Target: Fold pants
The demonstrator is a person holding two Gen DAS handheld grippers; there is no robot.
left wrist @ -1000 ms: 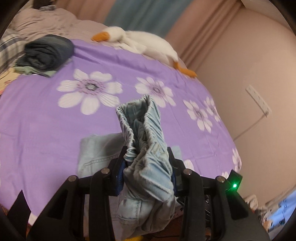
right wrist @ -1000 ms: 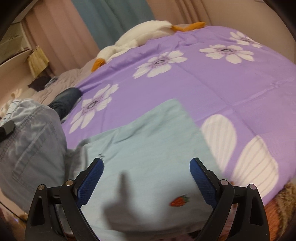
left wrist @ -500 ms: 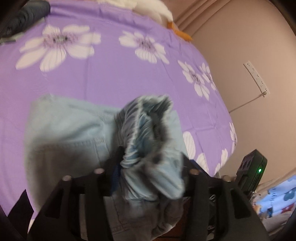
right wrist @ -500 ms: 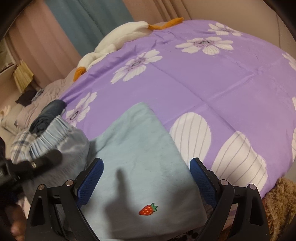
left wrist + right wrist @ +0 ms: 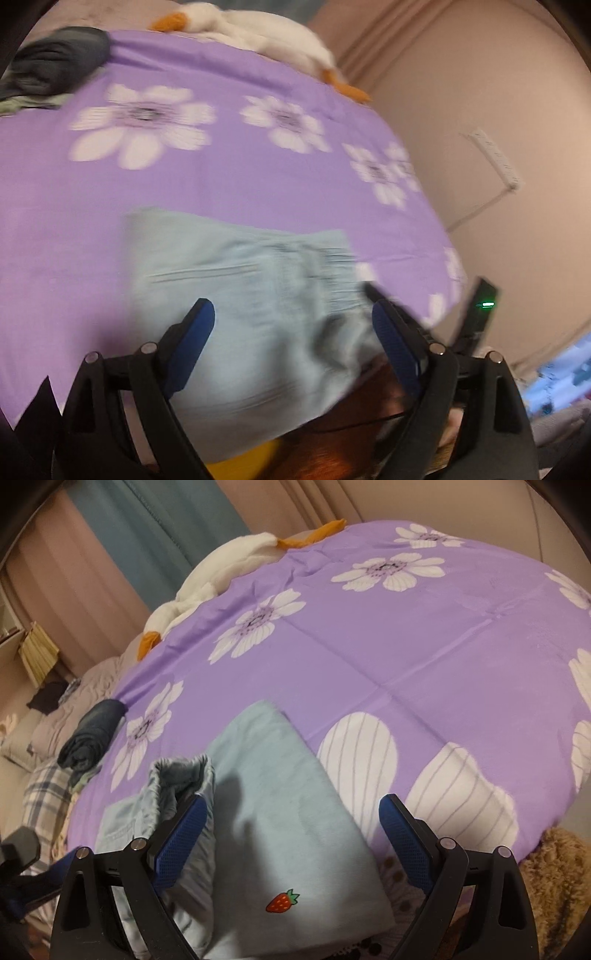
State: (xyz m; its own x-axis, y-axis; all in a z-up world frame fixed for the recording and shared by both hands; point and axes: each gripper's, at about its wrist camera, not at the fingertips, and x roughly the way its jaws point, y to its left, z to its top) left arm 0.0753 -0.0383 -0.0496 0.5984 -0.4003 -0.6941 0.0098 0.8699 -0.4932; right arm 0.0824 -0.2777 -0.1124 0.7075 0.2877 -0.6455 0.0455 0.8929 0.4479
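Note:
Light blue denim pants [image 5: 258, 295] lie on the purple flowered bedspread [image 5: 221, 177] at the near edge of the bed; the view is blurred. My left gripper [image 5: 291, 328] is open and empty just above them. In the right wrist view the pants [image 5: 280, 812] lie flat with a strawberry patch [image 5: 282, 901], and the gathered waistband [image 5: 181, 782] stands bunched at their left side. My right gripper [image 5: 291, 825] is open and empty over the flat part. The left gripper shows at that view's left edge [image 5: 18, 849].
A rolled dark garment [image 5: 55, 62] [image 5: 92, 734] lies at the far left of the bed. A white plush goose [image 5: 258, 33] [image 5: 221, 576] lies along the far edge. A wall with a power strip [image 5: 495, 155] is to the right. A brown fuzzy thing [image 5: 554, 886] sits below the bed's corner.
My left gripper opened and let go of the waistband it held bunched up. The waistband now rests on the bed beside the flat part. The right gripper stayed open and shifted slightly.

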